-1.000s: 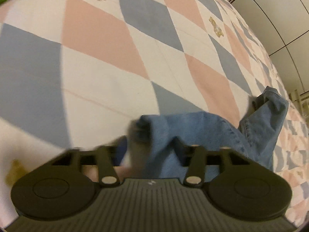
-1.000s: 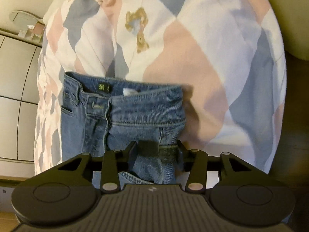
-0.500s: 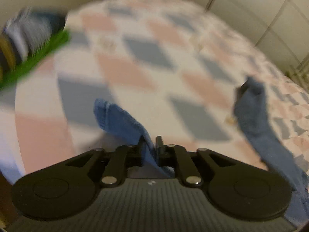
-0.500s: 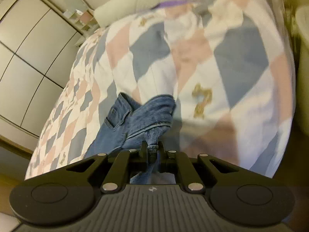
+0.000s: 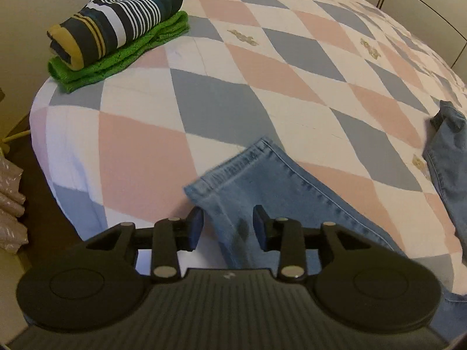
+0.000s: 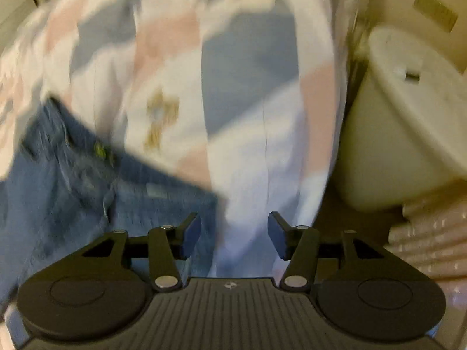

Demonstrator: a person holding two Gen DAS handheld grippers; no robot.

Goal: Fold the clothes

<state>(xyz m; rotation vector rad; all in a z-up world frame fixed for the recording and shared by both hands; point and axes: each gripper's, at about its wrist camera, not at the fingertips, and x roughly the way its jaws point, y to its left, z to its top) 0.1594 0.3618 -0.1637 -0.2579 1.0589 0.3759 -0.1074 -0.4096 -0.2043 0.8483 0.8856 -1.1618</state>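
Jeans [image 5: 280, 186] lying on a bed [image 5: 262, 67] with a diamond-patterned quilt, hemmed leg end between the opening left tongs [image 5: 227, 227], pads not pressing it, right tongs [image 6: 233, 233] opening beside the blurred waistband [image 6: 96, 160], folded striped and green clothes [image 5: 116, 35] stacked at the far corner.

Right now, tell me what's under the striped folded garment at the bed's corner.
A folded green garment lies directly under the striped garment, sticking out along its edges, on the quilt. Its covered middle, and anything between them, cannot be seen.
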